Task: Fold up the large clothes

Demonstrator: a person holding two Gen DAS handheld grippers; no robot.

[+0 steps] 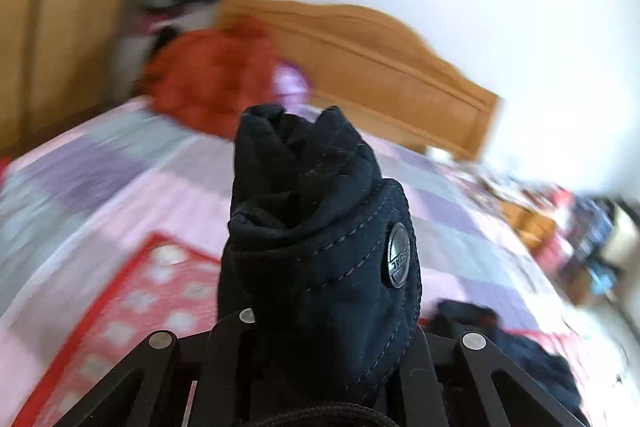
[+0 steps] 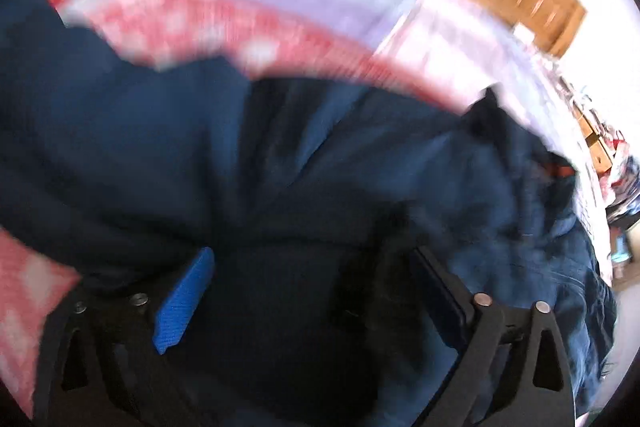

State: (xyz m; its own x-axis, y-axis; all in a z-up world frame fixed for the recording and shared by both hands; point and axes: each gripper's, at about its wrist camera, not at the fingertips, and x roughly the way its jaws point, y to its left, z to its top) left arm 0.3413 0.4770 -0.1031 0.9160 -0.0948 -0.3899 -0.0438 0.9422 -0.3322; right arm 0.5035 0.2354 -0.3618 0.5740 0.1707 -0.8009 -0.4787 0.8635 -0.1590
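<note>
Lifting stage of the fold: the left hand-held gripper [image 1: 316, 311] pinches a bunched edge of one dark navy garment [image 1: 316, 219], with one metal snap [image 1: 398, 259], above the bed [image 1: 120, 171]. The right hand-held gripper [image 2: 316, 291], spread wide, hovers over what looks like the same garment's body; next it needs a second edge.

Matt cloth garment [image 1: 320, 227], metal button [image 1: 398, 254].

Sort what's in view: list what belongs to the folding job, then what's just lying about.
Job:
- dark navy garment
- its snap-buttoned end, clamped in the left gripper
- right gripper, open over it

Lying about:
- orange bundle
- red patterned cloth
- headboard
</note>
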